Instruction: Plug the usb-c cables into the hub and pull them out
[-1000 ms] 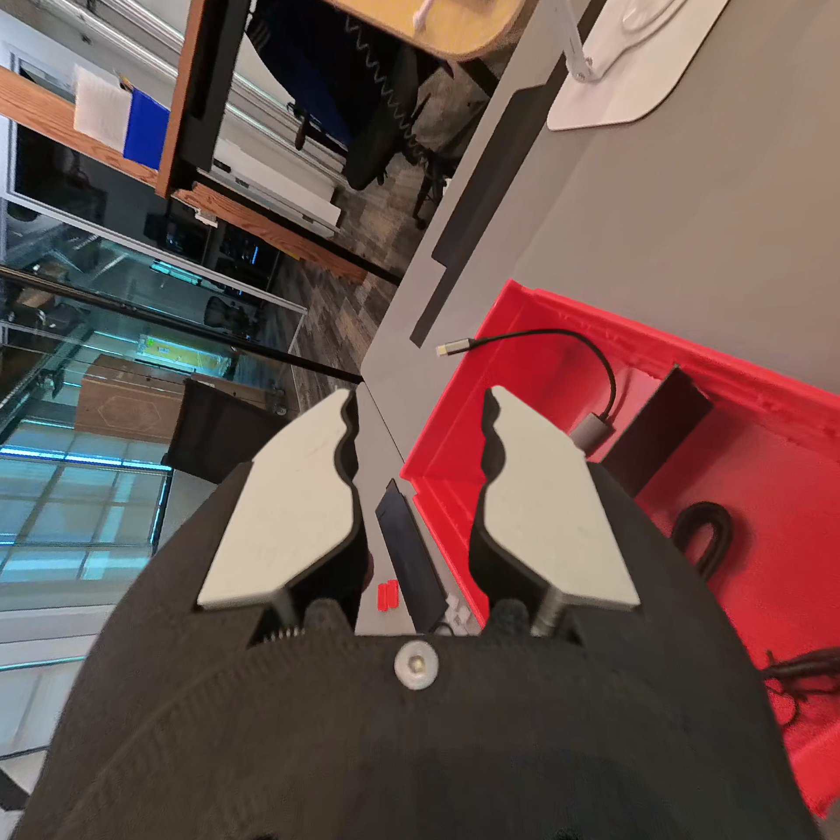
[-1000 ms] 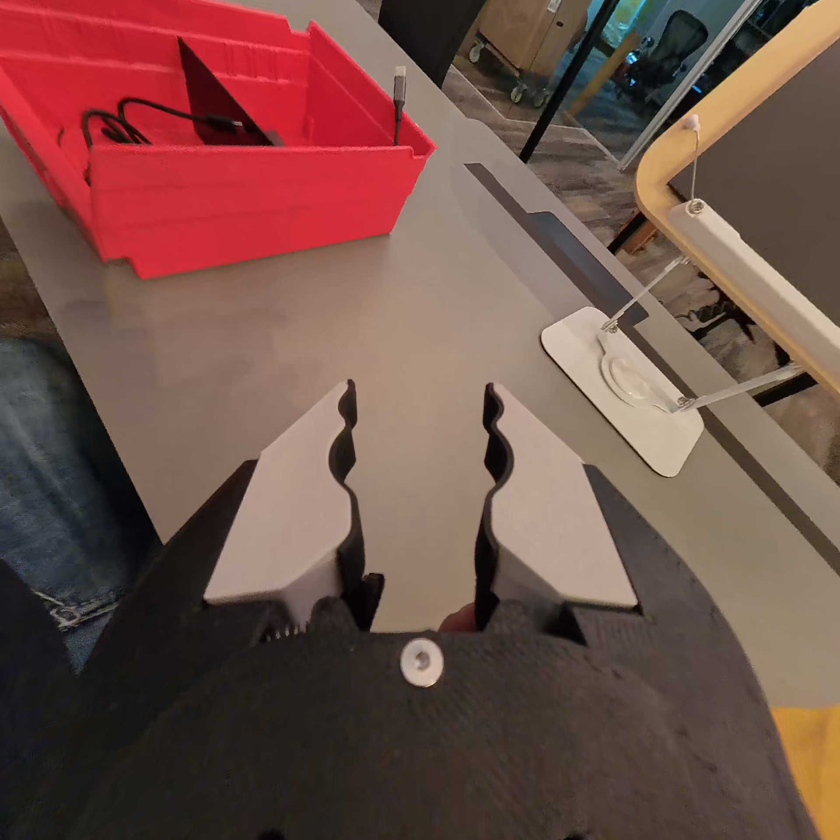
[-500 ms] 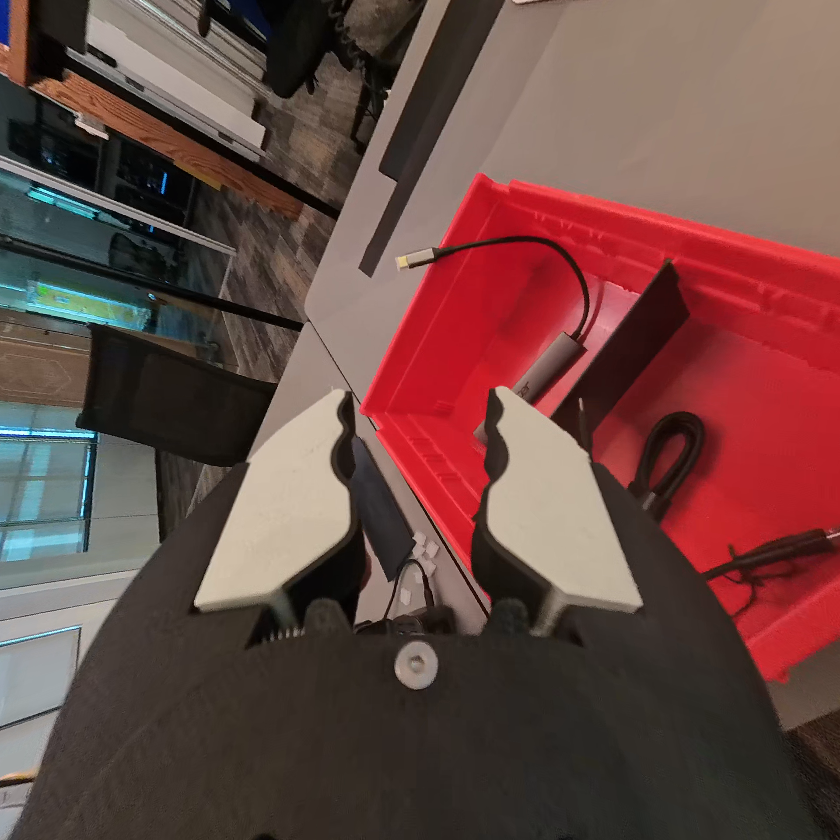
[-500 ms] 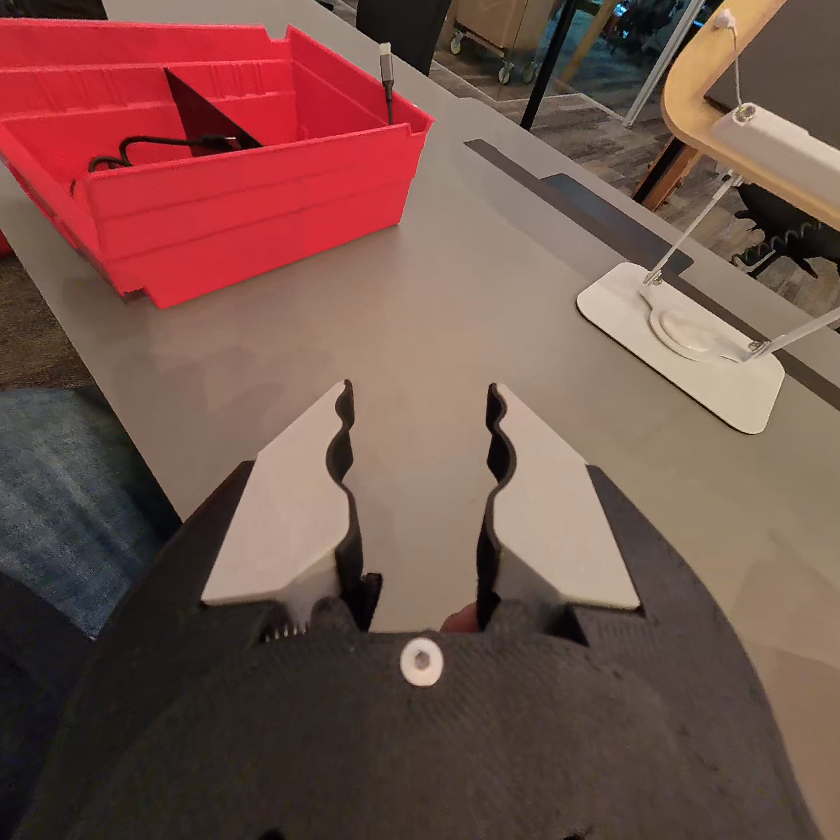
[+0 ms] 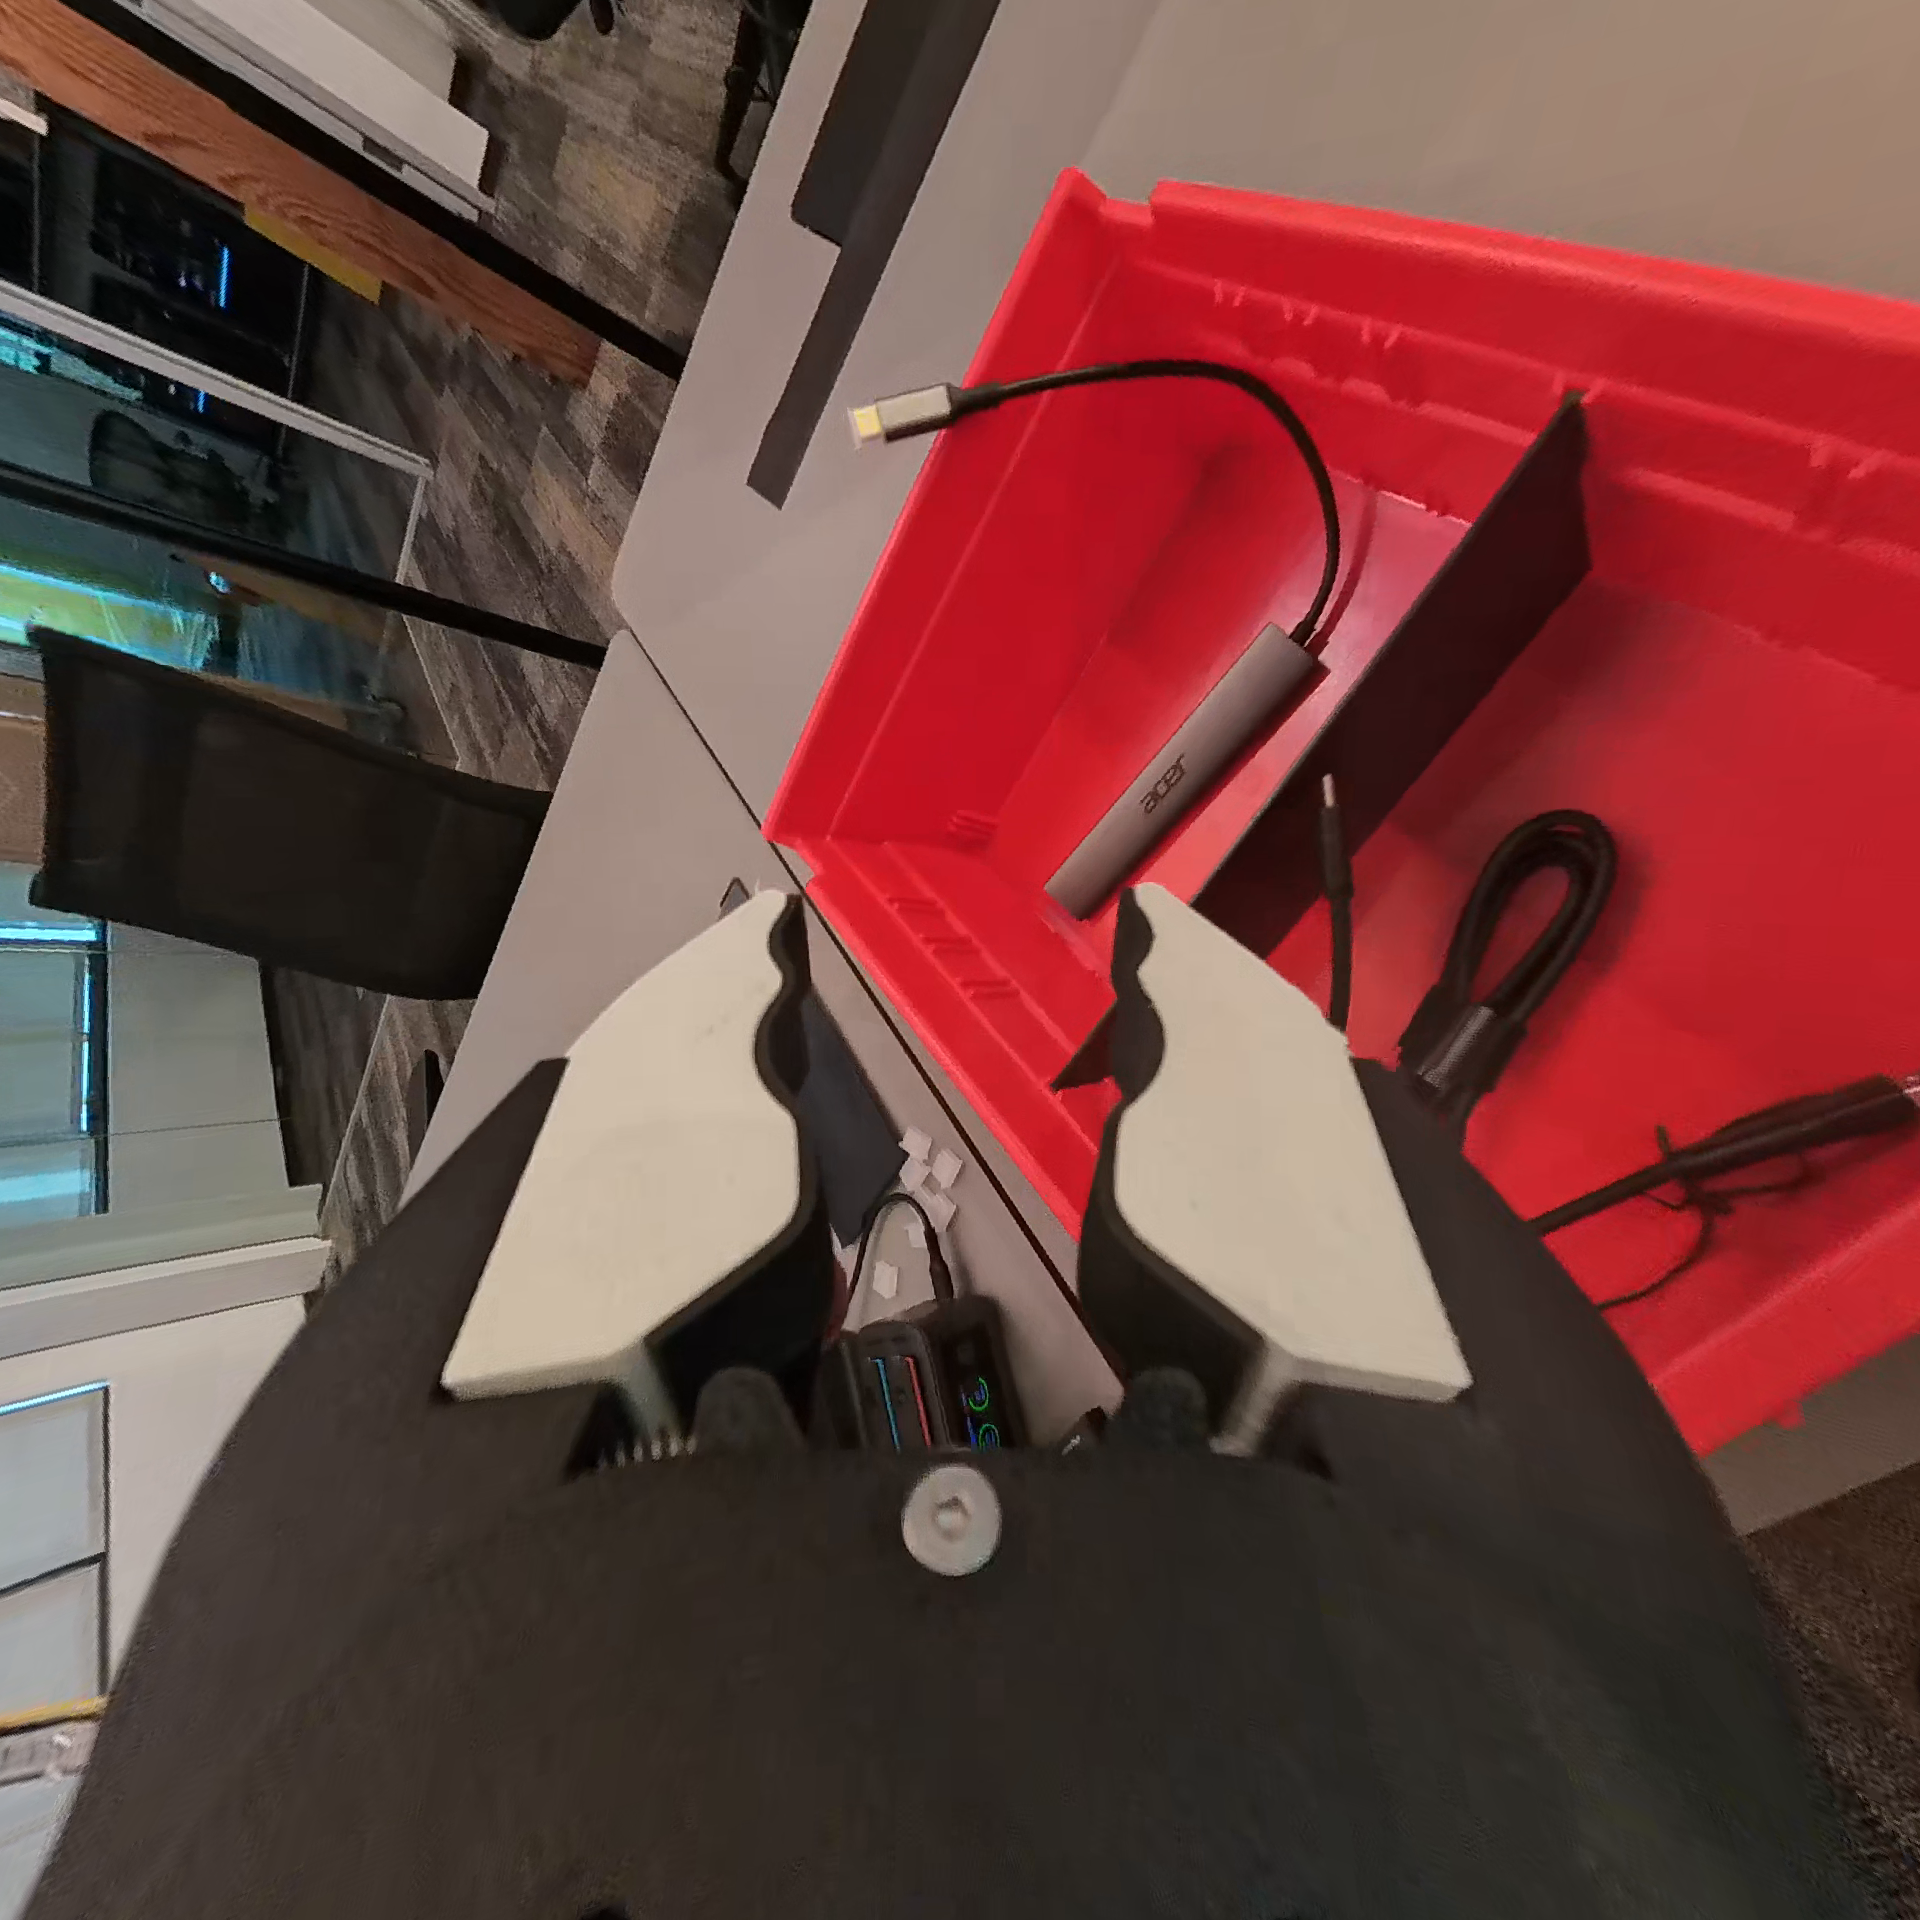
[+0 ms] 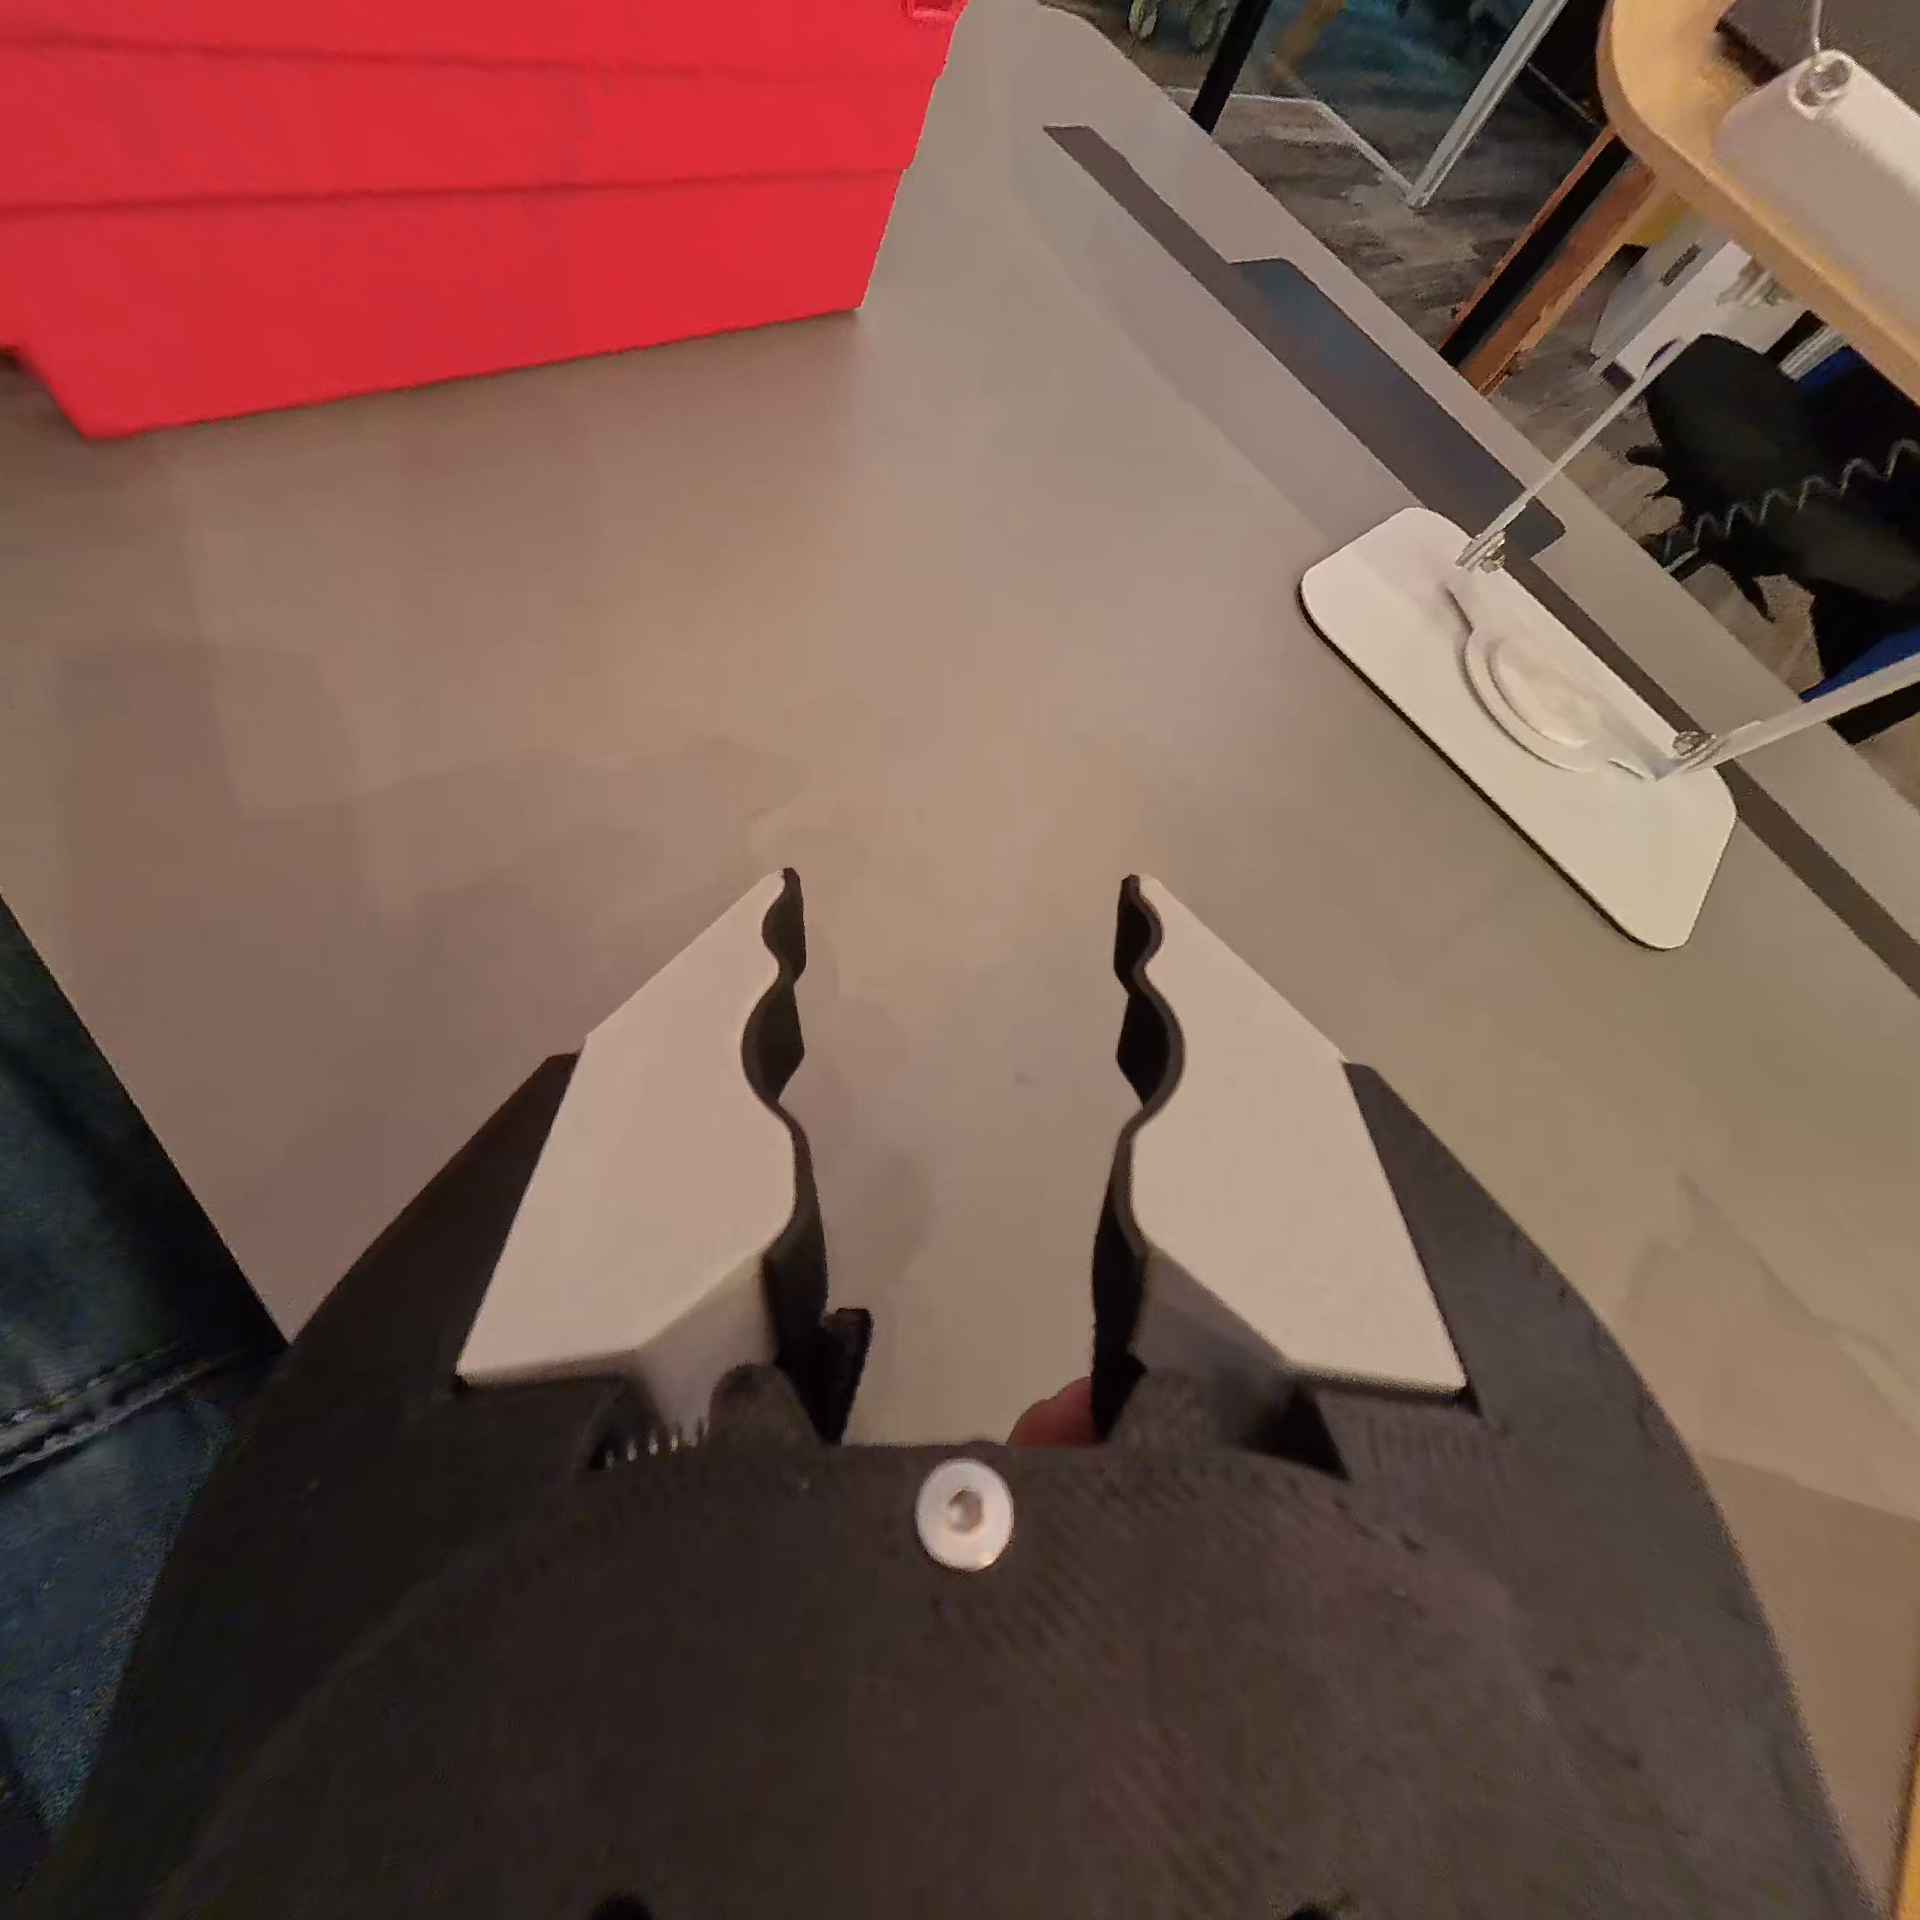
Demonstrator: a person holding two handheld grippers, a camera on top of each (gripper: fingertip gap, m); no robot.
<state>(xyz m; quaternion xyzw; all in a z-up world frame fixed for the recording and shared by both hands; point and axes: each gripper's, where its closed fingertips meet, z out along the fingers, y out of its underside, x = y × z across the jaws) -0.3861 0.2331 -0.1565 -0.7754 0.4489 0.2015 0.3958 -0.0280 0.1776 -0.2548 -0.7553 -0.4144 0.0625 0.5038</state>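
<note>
Fingers (image 5: 665,1122) apart; hub (image 5: 1184,779) only in left view

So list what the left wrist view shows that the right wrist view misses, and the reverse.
Left wrist view only: the red bin's inside, with the grey hub beside a black divider, and coiled black cables beyond the divider. Right wrist view only: a white stand base and the open, empty right gripper. Both: the red bin on the grey table; the left gripper is also open and empty.
</note>
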